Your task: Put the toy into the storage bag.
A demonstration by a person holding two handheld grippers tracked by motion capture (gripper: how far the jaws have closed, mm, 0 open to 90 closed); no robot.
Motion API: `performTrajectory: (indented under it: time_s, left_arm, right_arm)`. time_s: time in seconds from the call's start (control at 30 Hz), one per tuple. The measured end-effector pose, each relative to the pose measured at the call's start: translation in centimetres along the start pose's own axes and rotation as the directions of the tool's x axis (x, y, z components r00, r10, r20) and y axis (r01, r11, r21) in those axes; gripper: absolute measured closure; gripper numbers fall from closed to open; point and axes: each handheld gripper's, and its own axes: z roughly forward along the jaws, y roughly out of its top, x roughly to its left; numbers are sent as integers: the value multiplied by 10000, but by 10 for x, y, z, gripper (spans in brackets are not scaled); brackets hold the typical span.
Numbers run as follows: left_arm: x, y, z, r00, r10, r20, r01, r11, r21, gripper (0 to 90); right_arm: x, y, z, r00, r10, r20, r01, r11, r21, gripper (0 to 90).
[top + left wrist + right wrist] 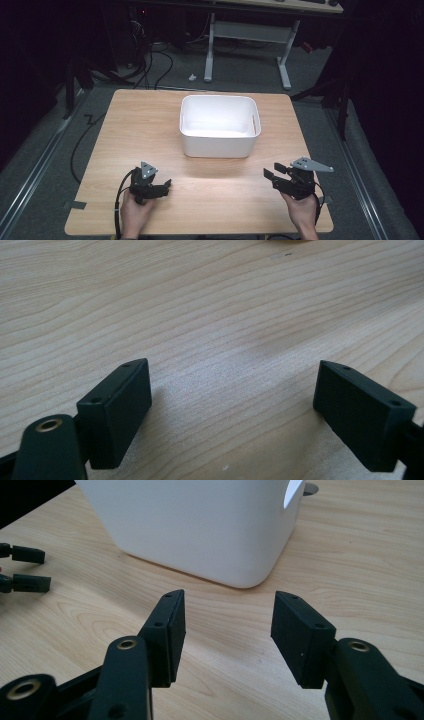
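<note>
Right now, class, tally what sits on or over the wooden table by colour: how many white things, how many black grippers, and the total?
White: 1, the bin
Black: 2, the left gripper and the right gripper
Total: 3

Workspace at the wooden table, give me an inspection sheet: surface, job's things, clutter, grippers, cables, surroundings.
Surface: light wooden table, bare around the bin.
Job's things: white plastic bin, upright, looks empty, at the centre toward the far edge.
Clutter: nothing seen.
Grippers: left gripper open just above the wood; right gripper open, aimed at the bin, nothing between its jaws.
Cables: black cable trails from the left gripper; more on the floor.
Surroundings: dark room, grey floor, white desk frame behind.
</note>
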Motion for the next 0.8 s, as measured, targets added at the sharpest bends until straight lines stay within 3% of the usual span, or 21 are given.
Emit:
performTrajectory:
  time_s: [0.8]
  left_arm:
    - [0,0,0,10000,0,-1,0,10000,0,158]
  right_arm:
    - [-11,-17,21,9986,506,170,-512,9980,378,484]
